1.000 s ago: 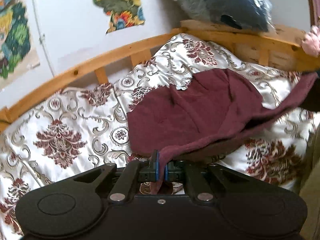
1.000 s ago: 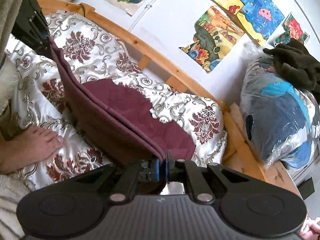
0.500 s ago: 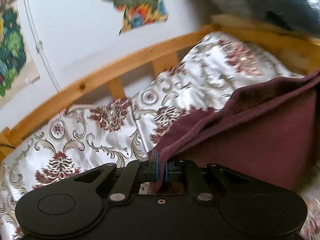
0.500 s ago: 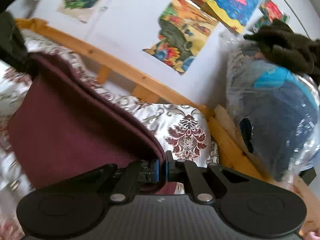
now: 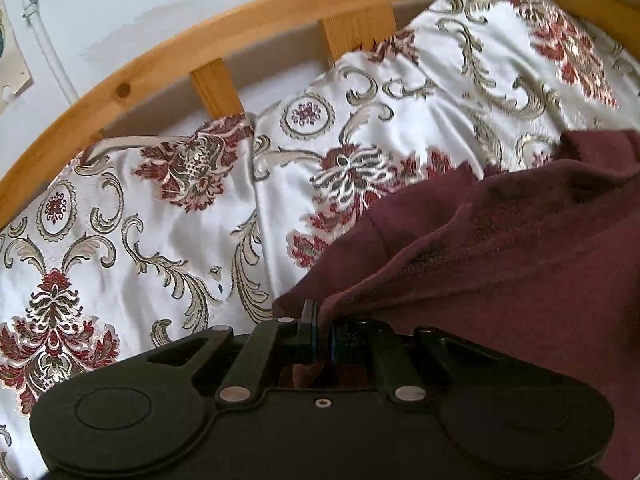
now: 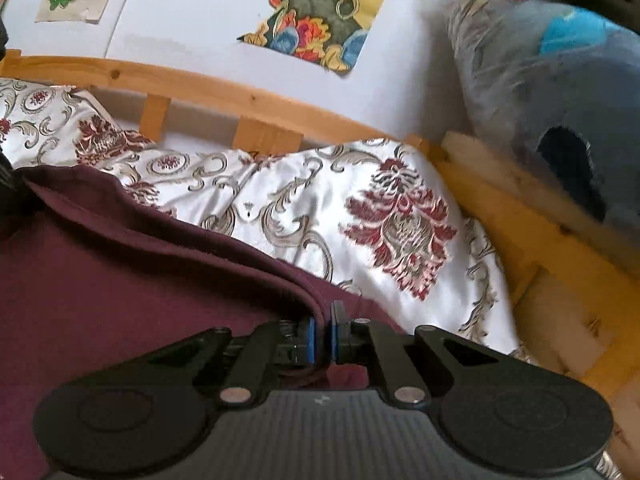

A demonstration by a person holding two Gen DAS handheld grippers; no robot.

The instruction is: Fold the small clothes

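A maroon cloth (image 5: 520,248) lies on the patterned white bedspread (image 5: 160,208), its near edge lifted and doubled over the rest. My left gripper (image 5: 321,322) is shut on one corner of that edge. In the right wrist view the maroon cloth (image 6: 120,272) fills the lower left, and my right gripper (image 6: 322,326) is shut on its other corner. The edge runs taut between the two grippers, low over the cloth. The left gripper's body shows dark at the far left edge of the right wrist view.
A wooden bed rail (image 5: 240,20) curves along the far side, against a white wall with paper pictures (image 6: 316,12). A plastic-wrapped bundle of bedding (image 6: 552,88) sits on a wooden ledge (image 6: 540,248) at the right.
Both grippers have carried the cloth's held edge forward and down over the rest of the cloth, toward the bed rail. The cloth now lies doubled, close to the bedspread.
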